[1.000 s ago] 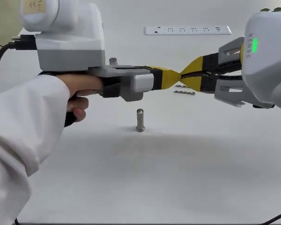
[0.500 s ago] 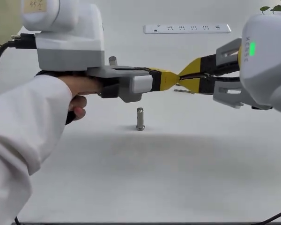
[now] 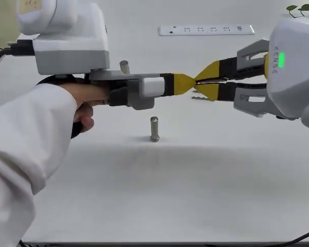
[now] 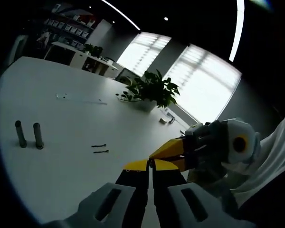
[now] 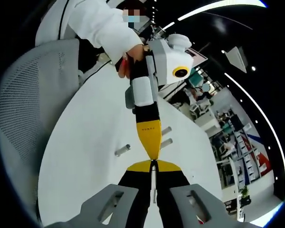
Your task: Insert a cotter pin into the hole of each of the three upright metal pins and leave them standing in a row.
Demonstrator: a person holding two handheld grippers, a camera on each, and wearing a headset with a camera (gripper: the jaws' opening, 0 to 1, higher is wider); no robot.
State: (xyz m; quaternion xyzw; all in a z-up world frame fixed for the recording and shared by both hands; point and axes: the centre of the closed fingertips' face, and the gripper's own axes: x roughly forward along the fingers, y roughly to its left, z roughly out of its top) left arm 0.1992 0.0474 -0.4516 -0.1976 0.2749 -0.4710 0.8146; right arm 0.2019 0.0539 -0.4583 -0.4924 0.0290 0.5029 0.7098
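My right gripper [image 5: 153,166] is clamped on a thin steel cotter pin [image 5: 153,186], which lies lengthwise between its yellow jaws. My left gripper [image 4: 151,165] has its jaws together, tip to tip with the right. I cannot tell whether it pinches the pin's end.

Over the last second almost nothing has moved. The tips have stayed in contact, and the slight shift in the head view looks like my headset. I judge a mid-air re-grip is under way, with nothing threaded yet.

Below the tips one grey cylindrical metal pin [image 3: 154,128] stands upright, well apart from a second [image 3: 124,67] behind the left gripper. Two loose cotter pins [image 4: 100,151] lie on the bare white tabletop [image 3: 195,185], in no tray.
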